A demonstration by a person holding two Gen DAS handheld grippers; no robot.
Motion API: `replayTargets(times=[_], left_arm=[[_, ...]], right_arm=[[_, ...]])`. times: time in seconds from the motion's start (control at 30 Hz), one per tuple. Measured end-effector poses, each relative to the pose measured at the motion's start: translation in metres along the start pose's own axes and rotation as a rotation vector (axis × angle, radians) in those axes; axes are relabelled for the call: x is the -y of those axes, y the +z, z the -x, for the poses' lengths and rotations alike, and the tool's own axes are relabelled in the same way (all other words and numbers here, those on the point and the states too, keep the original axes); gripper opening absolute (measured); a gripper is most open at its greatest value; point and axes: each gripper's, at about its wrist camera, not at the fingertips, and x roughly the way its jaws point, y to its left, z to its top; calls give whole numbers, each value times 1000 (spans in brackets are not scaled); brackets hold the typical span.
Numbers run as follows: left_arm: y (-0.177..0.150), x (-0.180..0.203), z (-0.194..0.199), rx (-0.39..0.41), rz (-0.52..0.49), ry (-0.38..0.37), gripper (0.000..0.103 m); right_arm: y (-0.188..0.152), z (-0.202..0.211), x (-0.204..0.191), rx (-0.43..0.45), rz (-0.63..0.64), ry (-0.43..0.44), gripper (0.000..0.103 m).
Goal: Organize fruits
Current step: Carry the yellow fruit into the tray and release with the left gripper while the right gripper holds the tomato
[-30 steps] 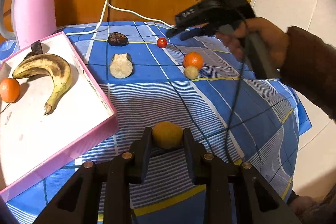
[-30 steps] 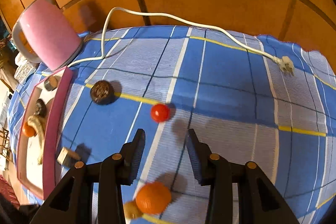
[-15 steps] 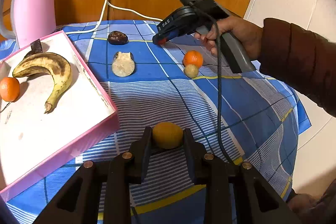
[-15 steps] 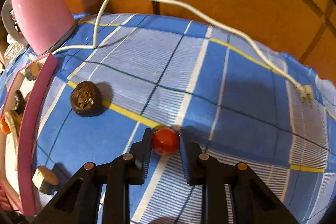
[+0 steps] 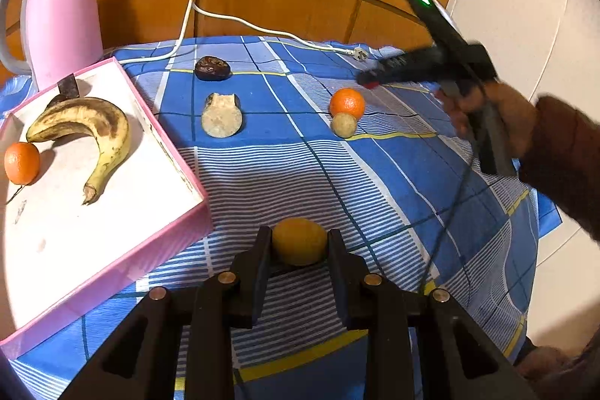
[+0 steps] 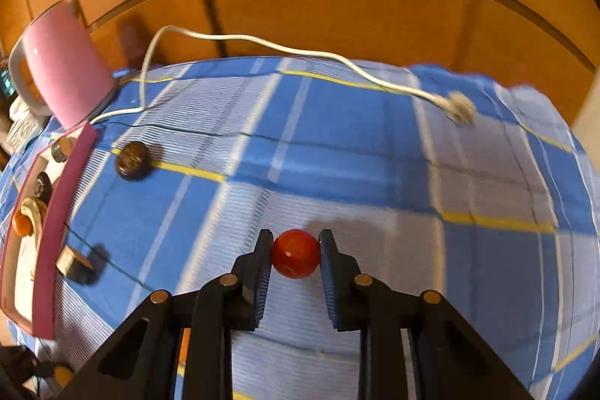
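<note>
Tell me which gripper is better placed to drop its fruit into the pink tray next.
Left. The left gripper holds the yellow fruit right beside the pink tray; the right gripper, clamping the red tomato, is farther across the cloth.

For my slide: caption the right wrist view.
Right gripper shut on red tomato above the blue plaid tablecloth.

Black hand-held gripper, brass screws, green light, brown sleeve, bare hand
</note>
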Motion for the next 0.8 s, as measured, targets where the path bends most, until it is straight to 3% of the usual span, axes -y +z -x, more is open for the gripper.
replayTargets(times=[0.2,0.43,0.5,0.6,0.8], left_arm=[[6,1,11,9,-7,-18,30],[13,8,35,27,-50,-35,30],[12,7,42,28,-60,-31,30],[8,-3,51,26,-32,-16,30],[15,-21,71,56,33,37,30]], right_arm=[[-42,4,20,29,12,-76,25],[-50,2,28,54,0,-10,25],[-52,4,28,39,54,19,25],[-64,14,26,23,163,27,25],[-81,23,35,53,167,42,25]])
